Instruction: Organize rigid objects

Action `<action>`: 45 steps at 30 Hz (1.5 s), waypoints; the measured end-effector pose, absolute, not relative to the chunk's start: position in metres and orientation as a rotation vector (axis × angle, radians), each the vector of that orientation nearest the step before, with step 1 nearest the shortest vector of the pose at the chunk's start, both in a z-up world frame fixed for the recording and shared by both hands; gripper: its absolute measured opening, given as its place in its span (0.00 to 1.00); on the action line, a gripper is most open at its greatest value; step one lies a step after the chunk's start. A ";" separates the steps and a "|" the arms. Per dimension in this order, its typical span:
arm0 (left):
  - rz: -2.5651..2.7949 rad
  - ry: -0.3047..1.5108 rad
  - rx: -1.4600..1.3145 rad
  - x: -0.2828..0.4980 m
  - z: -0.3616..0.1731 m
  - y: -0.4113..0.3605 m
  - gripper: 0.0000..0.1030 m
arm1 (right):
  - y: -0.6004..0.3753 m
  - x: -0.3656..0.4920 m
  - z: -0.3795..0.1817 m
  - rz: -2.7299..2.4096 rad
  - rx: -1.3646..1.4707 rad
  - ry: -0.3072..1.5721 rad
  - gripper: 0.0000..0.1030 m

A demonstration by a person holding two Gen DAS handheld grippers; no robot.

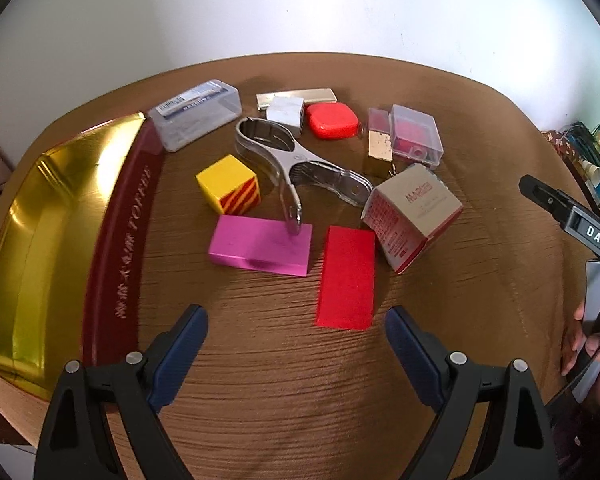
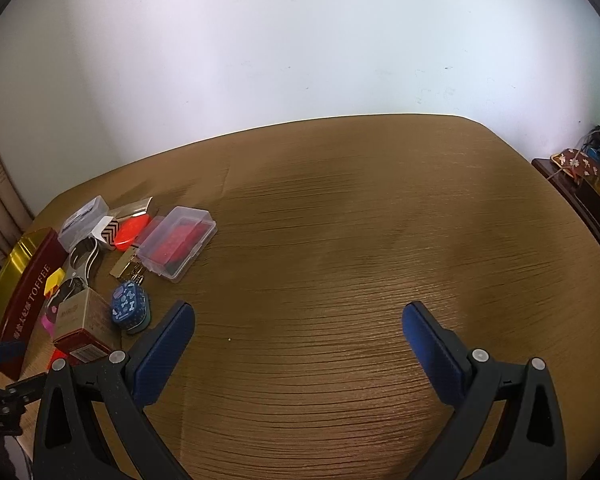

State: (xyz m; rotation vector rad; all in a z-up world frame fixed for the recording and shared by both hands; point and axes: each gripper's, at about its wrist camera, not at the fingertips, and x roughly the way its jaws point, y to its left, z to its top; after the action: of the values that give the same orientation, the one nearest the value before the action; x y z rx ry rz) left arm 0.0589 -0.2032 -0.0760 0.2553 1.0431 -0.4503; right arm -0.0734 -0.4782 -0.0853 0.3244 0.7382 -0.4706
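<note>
My left gripper (image 1: 296, 320) is open and empty, just short of a pink block (image 1: 260, 250) and a red block (image 1: 346, 278). Behind them lie a yellow-and-red cube (image 1: 228, 190), a metal clamp (image 1: 296, 164), a red-and-tan carton (image 1: 414, 216), a red case (image 1: 331, 120), a clear box of red parts (image 1: 416, 136) and a clear box with a label (image 1: 196, 114). An open gold tin with a dark red side (image 1: 116, 240) stands at the left. My right gripper (image 2: 298, 320) is open and empty over bare table, right of the pile (image 2: 132, 240).
The brown wood-grain table (image 2: 360, 240) ends at a white wall behind. A blue patterned case (image 2: 130, 306) lies by the carton (image 2: 84, 320). The right gripper's body and the hand holding it (image 1: 592, 344) show at the right edge of the left wrist view. A cluttered shelf (image 2: 592, 176) stands at the far right.
</note>
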 end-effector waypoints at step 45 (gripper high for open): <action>-0.499 1.016 0.060 0.047 -0.070 -0.190 0.30 | -0.450 -0.071 -0.072 -0.140 0.356 0.688 1.00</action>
State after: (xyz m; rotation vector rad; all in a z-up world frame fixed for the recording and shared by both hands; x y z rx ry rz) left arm 0.0473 -0.1904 -0.0700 0.0601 1.0165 -0.4994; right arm -0.0705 -0.4498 -0.0723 0.3556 0.6878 -0.1398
